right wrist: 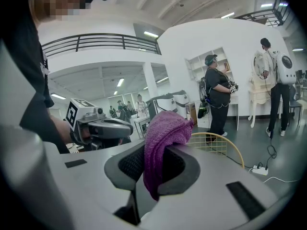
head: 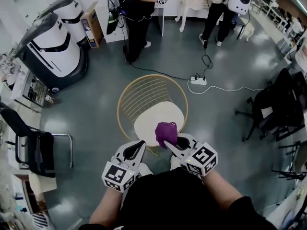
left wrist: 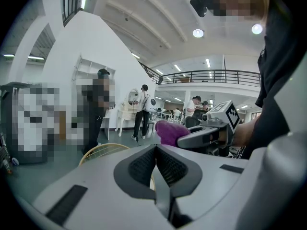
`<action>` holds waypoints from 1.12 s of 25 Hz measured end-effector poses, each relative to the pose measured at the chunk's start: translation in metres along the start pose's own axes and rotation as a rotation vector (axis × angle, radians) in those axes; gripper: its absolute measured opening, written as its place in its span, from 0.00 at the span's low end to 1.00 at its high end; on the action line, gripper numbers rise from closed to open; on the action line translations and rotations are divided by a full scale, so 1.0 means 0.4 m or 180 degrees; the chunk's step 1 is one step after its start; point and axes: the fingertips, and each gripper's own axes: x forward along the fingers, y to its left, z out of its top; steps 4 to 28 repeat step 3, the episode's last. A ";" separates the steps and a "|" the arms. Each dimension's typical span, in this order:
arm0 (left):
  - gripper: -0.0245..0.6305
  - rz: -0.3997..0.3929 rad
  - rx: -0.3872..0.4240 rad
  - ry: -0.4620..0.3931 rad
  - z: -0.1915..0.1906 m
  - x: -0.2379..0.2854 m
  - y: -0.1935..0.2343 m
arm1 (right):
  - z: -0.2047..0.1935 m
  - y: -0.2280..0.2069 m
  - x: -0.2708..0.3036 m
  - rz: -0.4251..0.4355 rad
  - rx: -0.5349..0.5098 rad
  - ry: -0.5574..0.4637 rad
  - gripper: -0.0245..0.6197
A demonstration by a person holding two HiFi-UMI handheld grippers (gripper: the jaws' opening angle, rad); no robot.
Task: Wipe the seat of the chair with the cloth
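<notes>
A round chair with a gold wire back (head: 139, 97) and a cream seat (head: 152, 119) stands in front of me. My right gripper (head: 169, 143) is shut on a purple cloth (head: 166, 132), held above the seat's near edge; in the right gripper view the cloth (right wrist: 160, 143) hangs bunched between the jaws. My left gripper (head: 139, 147) hovers just left of it, jaws closed together with nothing between them (left wrist: 156, 164). In the left gripper view the cloth (left wrist: 169, 131) and the right gripper (left wrist: 211, 131) show ahead, with the chair back (left wrist: 103, 151) below.
A white power strip (head: 197, 81) with cables lies on the grey floor behind the chair. Black office chairs stand at left (head: 33, 145) and right (head: 276, 109). A large white machine (head: 53, 47) sits far left. Two people (head: 136, 13) stand at the back.
</notes>
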 end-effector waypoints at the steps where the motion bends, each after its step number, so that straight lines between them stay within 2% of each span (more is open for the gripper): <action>1: 0.06 -0.0003 0.0007 0.0003 0.000 0.000 -0.001 | -0.001 0.000 0.000 -0.0001 0.0000 0.0001 0.14; 28: 0.06 -0.0009 0.0024 0.0012 -0.002 -0.001 -0.002 | -0.002 0.002 0.000 -0.0002 -0.0001 0.0004 0.14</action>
